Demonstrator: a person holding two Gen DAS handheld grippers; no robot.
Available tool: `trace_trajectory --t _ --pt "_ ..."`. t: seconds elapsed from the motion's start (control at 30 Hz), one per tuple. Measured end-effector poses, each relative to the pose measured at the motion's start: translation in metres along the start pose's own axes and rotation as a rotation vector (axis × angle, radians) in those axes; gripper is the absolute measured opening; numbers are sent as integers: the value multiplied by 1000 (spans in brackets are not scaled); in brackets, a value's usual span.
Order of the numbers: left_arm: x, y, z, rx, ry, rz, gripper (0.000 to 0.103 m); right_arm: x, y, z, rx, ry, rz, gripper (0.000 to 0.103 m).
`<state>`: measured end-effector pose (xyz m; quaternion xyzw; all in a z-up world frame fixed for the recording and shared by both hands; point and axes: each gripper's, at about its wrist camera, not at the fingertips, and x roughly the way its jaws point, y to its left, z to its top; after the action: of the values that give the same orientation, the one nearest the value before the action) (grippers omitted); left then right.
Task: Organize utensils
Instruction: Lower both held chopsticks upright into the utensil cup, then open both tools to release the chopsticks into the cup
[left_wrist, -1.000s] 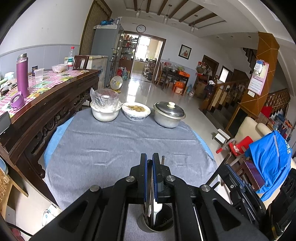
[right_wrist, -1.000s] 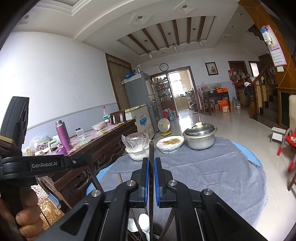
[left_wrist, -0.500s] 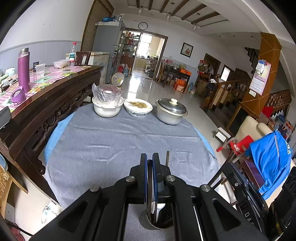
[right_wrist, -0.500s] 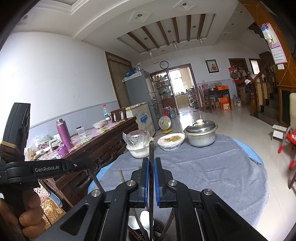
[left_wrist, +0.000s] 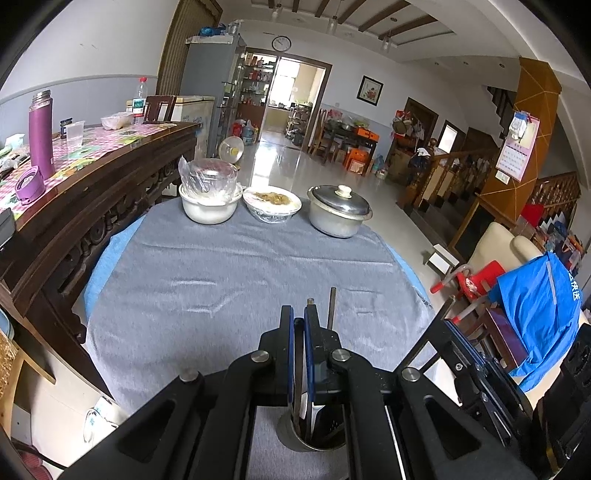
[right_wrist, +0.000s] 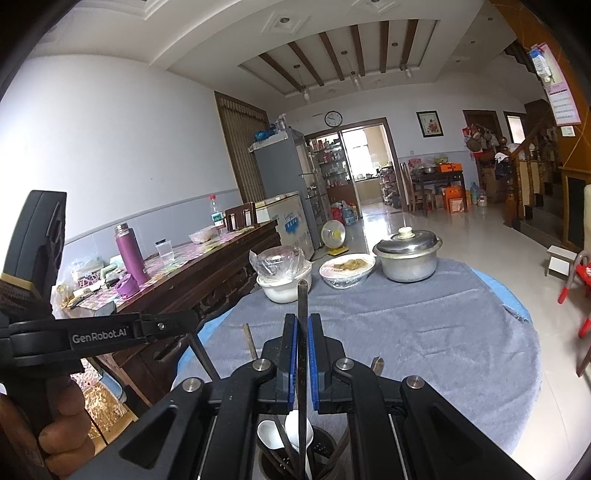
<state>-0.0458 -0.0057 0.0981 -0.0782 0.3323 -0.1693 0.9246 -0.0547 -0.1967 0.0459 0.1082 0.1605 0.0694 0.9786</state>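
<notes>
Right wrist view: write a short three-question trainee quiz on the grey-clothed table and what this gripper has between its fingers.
1. True or false: the right gripper is shut on a dark chopstick that stands upright over the utensil holder.
2. Which dish at the far edge of the grey cloth has a lid with a knob?
A. the white bowl under a plastic bag
B. the dish of food in the middle
C. the metal pot
3. Fill in: the white things in the holder are ______.

Key: 1 true; 2 C; 3 spoons.
</notes>
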Motion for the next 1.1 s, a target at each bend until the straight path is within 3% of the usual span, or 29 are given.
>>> trace_trajectory --t 0.33,1.1 --pt "6 -1 -8 9 32 -4 5 7 3 -6 -13 34 -4 6" --pt "3 -2 -11 8 25 0 5 12 4 -12 14 53 1 7"
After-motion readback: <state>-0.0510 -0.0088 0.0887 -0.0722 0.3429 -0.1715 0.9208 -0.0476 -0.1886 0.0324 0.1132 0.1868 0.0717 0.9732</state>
